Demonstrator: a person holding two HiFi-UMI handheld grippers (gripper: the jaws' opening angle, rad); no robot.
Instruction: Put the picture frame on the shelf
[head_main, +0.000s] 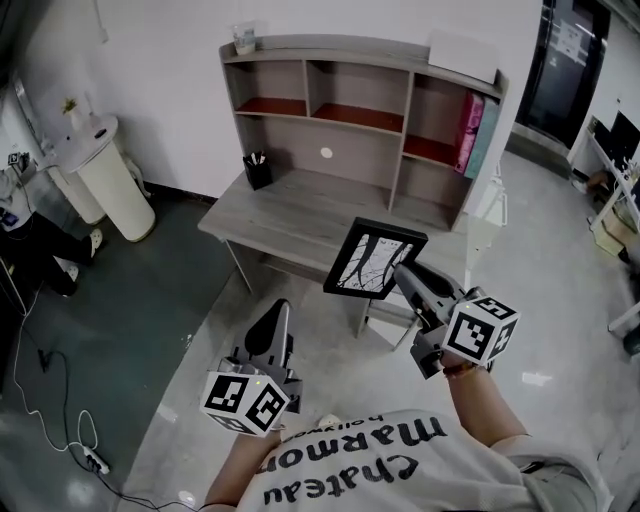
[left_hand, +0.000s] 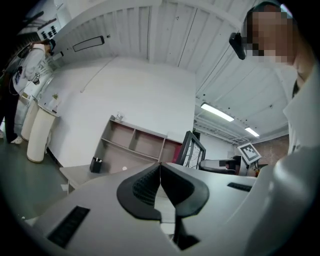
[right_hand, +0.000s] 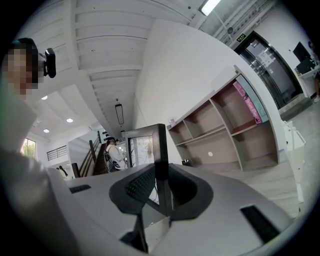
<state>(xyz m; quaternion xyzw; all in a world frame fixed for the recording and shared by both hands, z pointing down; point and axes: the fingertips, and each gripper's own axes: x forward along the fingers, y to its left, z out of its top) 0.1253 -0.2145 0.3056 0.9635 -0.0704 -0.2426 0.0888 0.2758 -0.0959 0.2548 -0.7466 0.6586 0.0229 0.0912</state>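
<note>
A black picture frame with a white branch print hangs tilted in the air over the desk's front right corner. My right gripper is shut on its right edge; in the right gripper view the frame's edge stands clamped between the jaws of the right gripper. The grey shelf unit with open compartments stands on the desk ahead. My left gripper hangs low at the left, shut and empty, its jaws touching in the left gripper view, where the left gripper points toward the shelf and the frame.
A black pen cup stands at the desk's back left. Pink and teal books lean in the right compartment. A cup and a white box sit on the shelf top. A white cylinder stand is at the left.
</note>
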